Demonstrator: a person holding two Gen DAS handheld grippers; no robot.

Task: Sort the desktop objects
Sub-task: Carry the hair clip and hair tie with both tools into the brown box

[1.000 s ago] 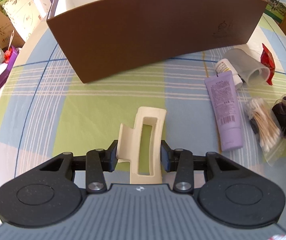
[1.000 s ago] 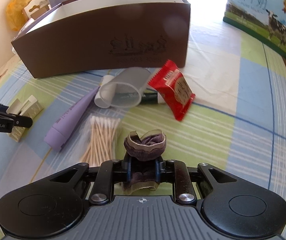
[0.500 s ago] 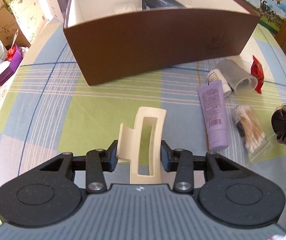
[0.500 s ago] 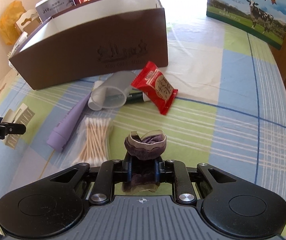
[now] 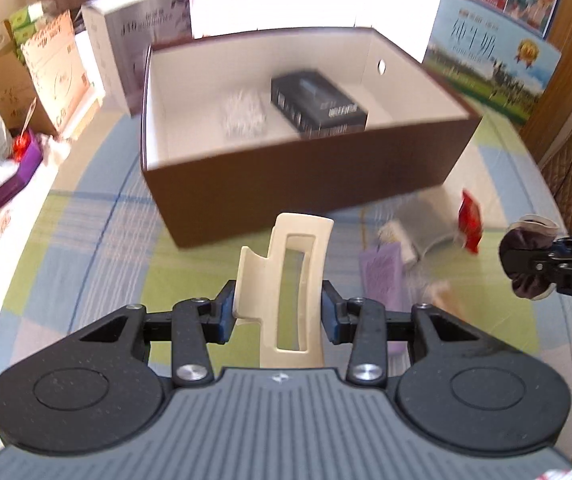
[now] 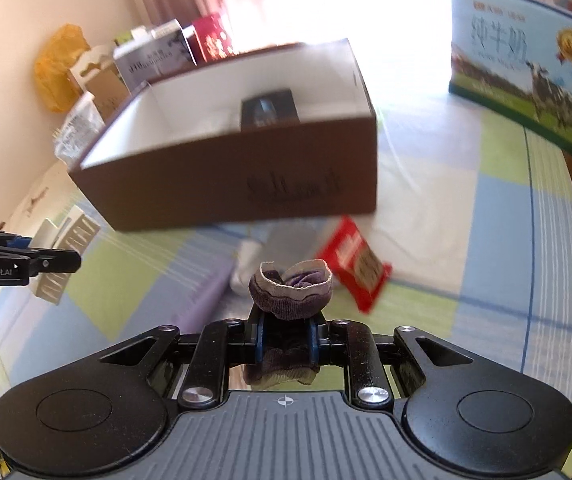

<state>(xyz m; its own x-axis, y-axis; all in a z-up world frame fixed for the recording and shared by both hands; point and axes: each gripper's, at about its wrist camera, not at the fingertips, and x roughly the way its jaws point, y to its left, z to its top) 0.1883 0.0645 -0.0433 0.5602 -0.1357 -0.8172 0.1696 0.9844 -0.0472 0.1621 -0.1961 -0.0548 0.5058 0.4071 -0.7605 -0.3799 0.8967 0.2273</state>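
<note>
Two grippers were seen raised above checked cloth (image 5: pixel 85 248), both in front of brown box (image 5: pixel 306 184). Cream hair clip (image 5: pixel 286 280) was clamped by L gripper (image 5: pixel 277 312). Rolled dark sock (image 6: pixel 290 296) was pinched in R gripper (image 6: pixel 285 340). Black carton (image 5: pixel 318 106) was seen inside box; purple tube (image 5: pixel 382 276), red packet (image 6: pixel 360 270) lay just in front of box.

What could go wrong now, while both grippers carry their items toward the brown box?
The left gripper pinches only the lower part of the cream hair clip, so it might pivot or slip. The right gripper holds the soft scrunchie; it may snag on the brown box rim.
</note>
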